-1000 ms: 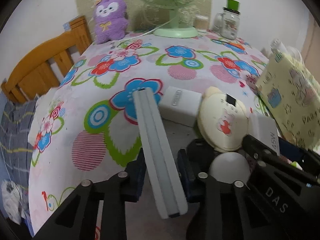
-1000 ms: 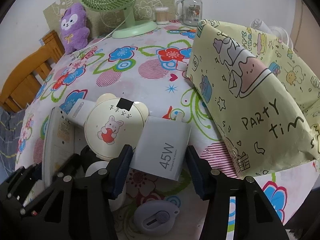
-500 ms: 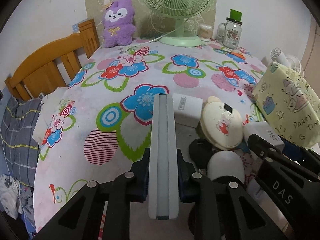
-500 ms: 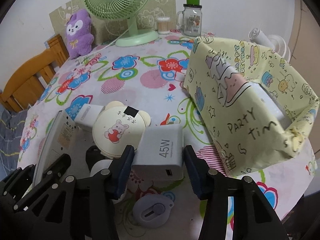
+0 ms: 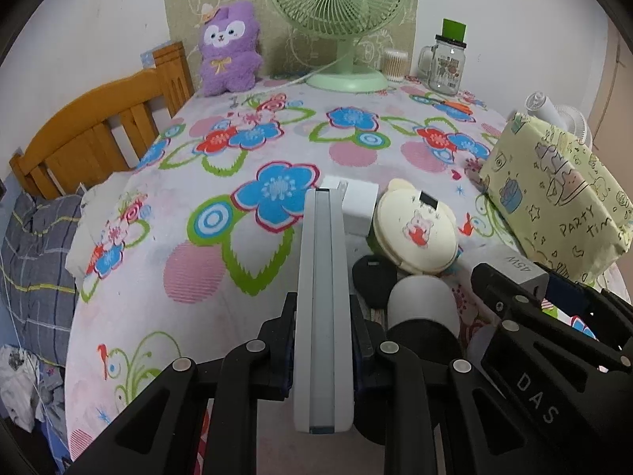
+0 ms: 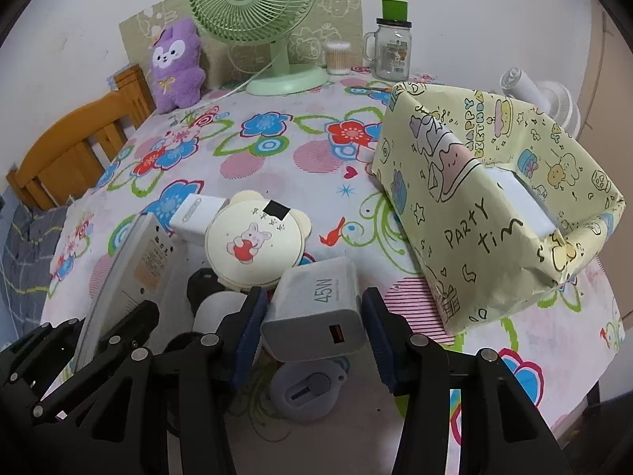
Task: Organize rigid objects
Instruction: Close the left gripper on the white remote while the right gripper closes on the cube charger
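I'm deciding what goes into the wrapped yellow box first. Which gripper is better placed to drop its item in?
Right. The right gripper holds the 45W charger just beside the yellow box, whose open top faces it. The left gripper, clamping the grey slab, sits farther away.

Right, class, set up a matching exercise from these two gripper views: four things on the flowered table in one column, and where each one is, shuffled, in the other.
Things
1. grey 45W charger
2. flat grey slab
3. purple plush
4. cream bear-eared case

Places
A. at the far edge of the table, left of the green fan
B. between the tongs of the left gripper
C. lying on the table beside a white charger
D. between the tongs of the right gripper

Pairs: 1-D, 2-B, 3-A, 4-C
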`<state>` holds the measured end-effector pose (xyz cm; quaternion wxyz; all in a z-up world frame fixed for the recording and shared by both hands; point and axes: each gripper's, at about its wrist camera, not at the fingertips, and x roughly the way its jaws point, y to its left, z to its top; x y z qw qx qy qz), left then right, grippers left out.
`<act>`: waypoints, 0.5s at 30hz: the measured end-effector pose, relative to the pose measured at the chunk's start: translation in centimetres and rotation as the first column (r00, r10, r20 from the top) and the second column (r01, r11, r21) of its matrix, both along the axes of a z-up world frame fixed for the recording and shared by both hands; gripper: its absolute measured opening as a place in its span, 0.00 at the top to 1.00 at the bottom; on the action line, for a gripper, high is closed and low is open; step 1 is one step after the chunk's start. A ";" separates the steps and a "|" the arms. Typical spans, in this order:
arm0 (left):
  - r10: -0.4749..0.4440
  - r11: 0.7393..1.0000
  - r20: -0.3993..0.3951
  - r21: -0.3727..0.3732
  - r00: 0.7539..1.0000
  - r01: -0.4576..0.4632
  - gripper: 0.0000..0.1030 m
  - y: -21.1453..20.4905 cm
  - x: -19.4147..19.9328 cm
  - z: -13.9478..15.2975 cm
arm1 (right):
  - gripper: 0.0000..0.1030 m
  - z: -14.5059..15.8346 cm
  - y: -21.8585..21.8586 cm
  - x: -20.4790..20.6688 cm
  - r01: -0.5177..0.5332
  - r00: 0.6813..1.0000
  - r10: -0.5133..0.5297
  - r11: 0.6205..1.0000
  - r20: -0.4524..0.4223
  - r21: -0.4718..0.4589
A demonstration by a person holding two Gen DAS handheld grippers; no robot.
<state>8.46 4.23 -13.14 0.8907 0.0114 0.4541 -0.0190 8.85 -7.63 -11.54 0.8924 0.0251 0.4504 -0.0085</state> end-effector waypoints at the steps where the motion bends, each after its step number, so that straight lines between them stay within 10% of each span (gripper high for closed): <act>1: 0.000 1.000 -0.005 0.005 1.000 0.000 0.80 0.0 0.0 -0.2 | 0.49 -0.1 0.0 0.1 -0.003 1.000 0.003 1.000 -0.005 -0.007; 15: -0.006 1.000 -0.016 0.012 1.000 0.006 0.80 -0.3 0.5 -0.9 | 0.52 -2.6 -0.2 1.3 -0.015 0.996 0.015 1.000 -0.086 -0.002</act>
